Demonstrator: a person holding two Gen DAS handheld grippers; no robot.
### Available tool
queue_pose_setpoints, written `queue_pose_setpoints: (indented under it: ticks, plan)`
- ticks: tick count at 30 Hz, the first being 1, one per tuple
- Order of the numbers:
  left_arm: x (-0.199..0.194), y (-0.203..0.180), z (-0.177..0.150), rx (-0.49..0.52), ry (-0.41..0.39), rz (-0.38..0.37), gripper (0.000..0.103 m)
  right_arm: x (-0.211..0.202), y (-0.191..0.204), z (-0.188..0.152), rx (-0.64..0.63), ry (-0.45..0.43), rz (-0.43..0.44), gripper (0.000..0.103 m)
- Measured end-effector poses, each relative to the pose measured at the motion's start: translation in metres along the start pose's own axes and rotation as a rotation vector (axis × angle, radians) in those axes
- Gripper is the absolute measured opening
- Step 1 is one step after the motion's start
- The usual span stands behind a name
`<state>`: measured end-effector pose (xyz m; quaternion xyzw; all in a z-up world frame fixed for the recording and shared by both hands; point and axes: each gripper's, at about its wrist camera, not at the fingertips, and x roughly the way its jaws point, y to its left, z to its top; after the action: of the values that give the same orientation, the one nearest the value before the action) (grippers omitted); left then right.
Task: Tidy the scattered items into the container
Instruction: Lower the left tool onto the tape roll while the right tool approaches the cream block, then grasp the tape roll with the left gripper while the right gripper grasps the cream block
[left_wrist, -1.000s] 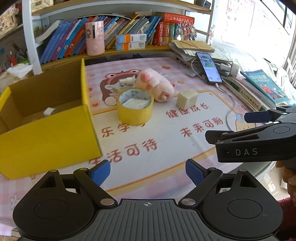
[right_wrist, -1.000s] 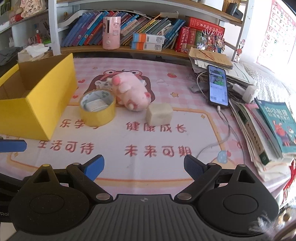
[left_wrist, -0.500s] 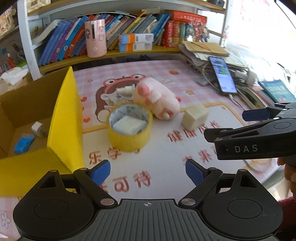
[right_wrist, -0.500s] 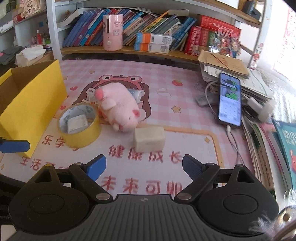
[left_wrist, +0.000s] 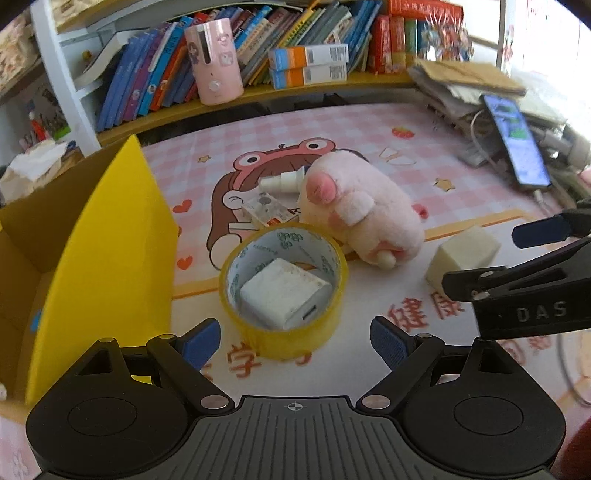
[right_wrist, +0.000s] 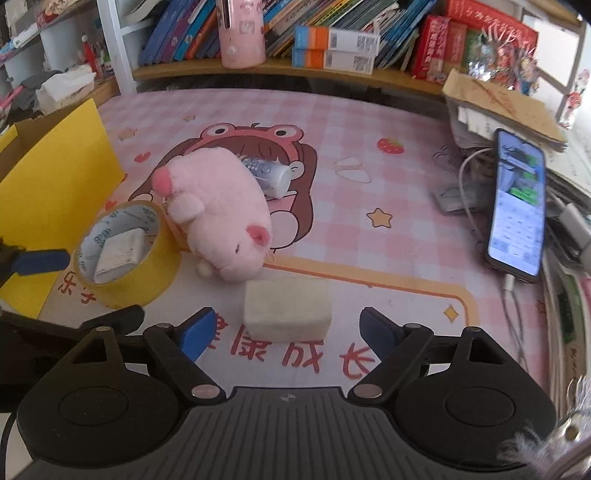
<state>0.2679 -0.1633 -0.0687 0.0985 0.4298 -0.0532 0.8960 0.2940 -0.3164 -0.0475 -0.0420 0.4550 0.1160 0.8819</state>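
Observation:
A yellow tape roll (left_wrist: 284, 291) (right_wrist: 125, 254) lies flat on the pink mat with a white charger block (left_wrist: 284, 297) inside it. My left gripper (left_wrist: 295, 339) stands open just short of the roll, touching nothing. A pink plush pig (left_wrist: 364, 210) (right_wrist: 221, 218) lies beside the roll, over a small white bottle (right_wrist: 271, 175) and a small packet (left_wrist: 267, 212). A cream foam block (right_wrist: 287, 308) (left_wrist: 463, 260) sits in front of my right gripper (right_wrist: 286, 334), whose jaws are closing with the block between them, untouched. The yellow cardboard box (left_wrist: 107, 251) (right_wrist: 55, 192) stands at the left.
A bookshelf with books, a pink canister (left_wrist: 214, 61) and orange-blue boxes (left_wrist: 308, 66) runs along the back. At the right lie stacked papers, a lit phone (right_wrist: 517, 206) on a cable, and books at the table edge.
Both grippers have moved forward and lower toward the items. The tape roll now sits just before the left jaws and the foam block just before the right jaws, which have narrowed slightly.

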Motion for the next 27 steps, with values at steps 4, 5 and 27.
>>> queue_pose_setpoints:
  ticks: [4,5,27]
  plan:
    - [0.013,0.000,0.006,0.006,0.016,0.018,0.090,0.012,-0.008,0.004,0.013,0.027,0.022,0.082]
    - [0.016,0.000,0.007,0.004,0.018,0.021,0.090,0.015,-0.011,0.004,0.015,0.037,0.024,0.081]
    - [-0.004,0.004,0.006,-0.095,-0.017,-0.031,0.086,-0.007,-0.021,-0.001,0.041,-0.028,0.072,0.047]
